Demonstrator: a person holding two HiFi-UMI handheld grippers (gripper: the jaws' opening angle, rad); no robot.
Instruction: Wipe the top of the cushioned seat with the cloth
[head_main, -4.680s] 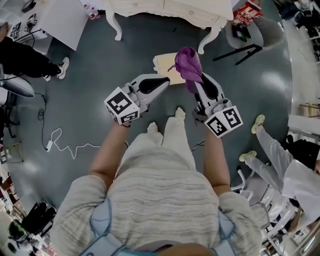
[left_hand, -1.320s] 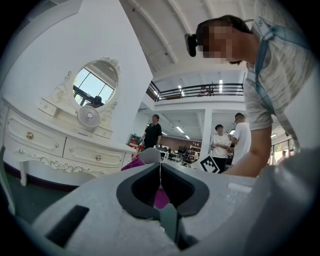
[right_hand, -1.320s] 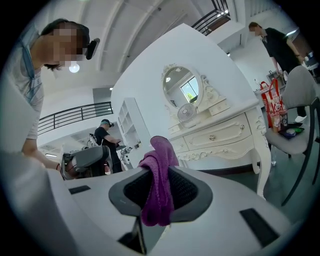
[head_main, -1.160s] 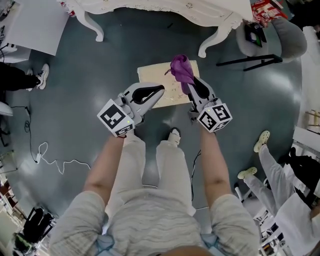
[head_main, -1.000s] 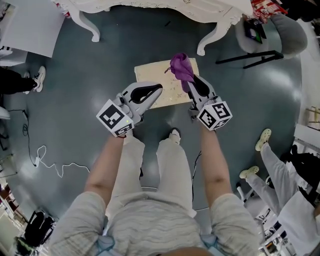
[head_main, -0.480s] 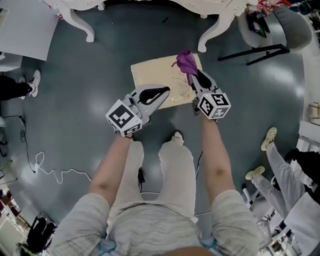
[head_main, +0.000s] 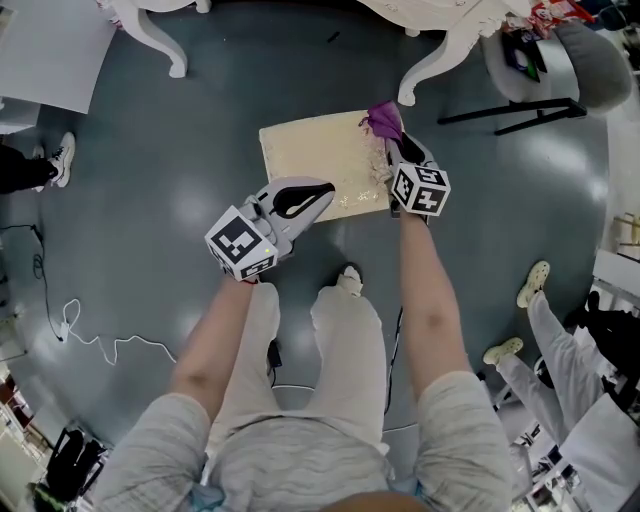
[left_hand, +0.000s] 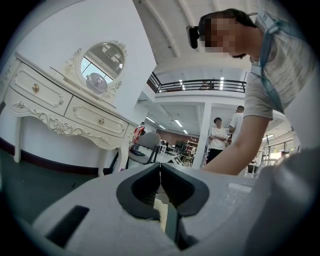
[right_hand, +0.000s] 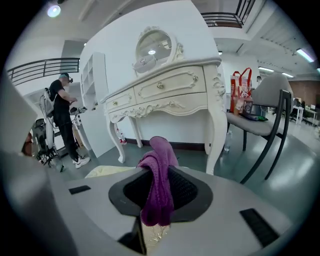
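A square cream cushioned seat (head_main: 320, 160) with gold pattern stands on the grey floor below me. My right gripper (head_main: 392, 140) is shut on a purple cloth (head_main: 384, 118), held over the seat's far right corner. In the right gripper view the purple cloth (right_hand: 159, 177) hangs pinched between the jaws, with a strip of the seat (right_hand: 107, 171) showing to the left. My left gripper (head_main: 325, 188) hovers above the seat's near edge, jaws shut and holding nothing. In the left gripper view the left gripper (left_hand: 160, 172) shows its jaws meeting.
A white ornate dressing table (head_main: 440, 12) stands just beyond the seat, one leg (head_main: 425, 72) close to the cloth. A grey chair (head_main: 560, 60) is at the upper right. A white cable (head_main: 90, 330) lies on the floor at left. People stand at the right and left edges.
Both grippers have moved forward and down toward the seat. The right gripper carried the purple cloth from mid-air to the seat's far right corner. The left gripper stayed shut.
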